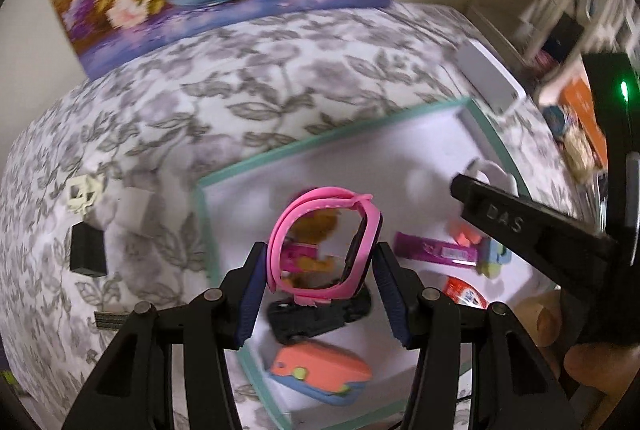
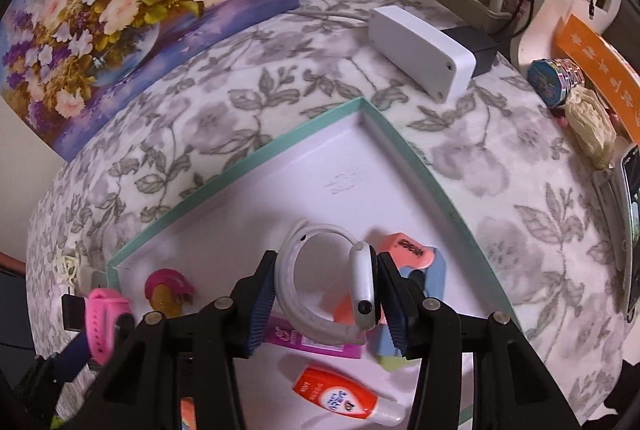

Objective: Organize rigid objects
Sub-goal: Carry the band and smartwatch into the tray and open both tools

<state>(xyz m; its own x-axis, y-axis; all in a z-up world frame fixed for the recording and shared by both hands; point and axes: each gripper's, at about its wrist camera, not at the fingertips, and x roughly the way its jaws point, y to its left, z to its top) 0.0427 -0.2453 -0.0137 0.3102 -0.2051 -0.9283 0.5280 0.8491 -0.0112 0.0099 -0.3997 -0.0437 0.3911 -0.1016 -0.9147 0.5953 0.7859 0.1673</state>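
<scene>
My left gripper (image 1: 320, 266) is shut on a pink smartwatch (image 1: 324, 242) and holds it above the teal-rimmed white tray (image 1: 320, 142). My right gripper (image 2: 326, 294) is shut on a white smartwatch (image 2: 332, 286) and holds it over the same tray (image 2: 360, 102). The pink watch also shows at the lower left of the right wrist view (image 2: 106, 322). In the tray lie a black toy car (image 1: 316, 318), an orange and blue toy (image 1: 320, 374), a purple packet (image 2: 316, 342), a red glue tube (image 2: 340, 398) and a small doll (image 2: 168, 290).
The tray sits on a grey floral cloth (image 2: 200, 102). A white box (image 2: 420, 46) lies beyond the tray. A flower painting (image 2: 120, 2) leans on the wall. A black block (image 1: 88, 254) and a cream piece (image 1: 84, 194) lie left of the tray. Clutter lines the right edge.
</scene>
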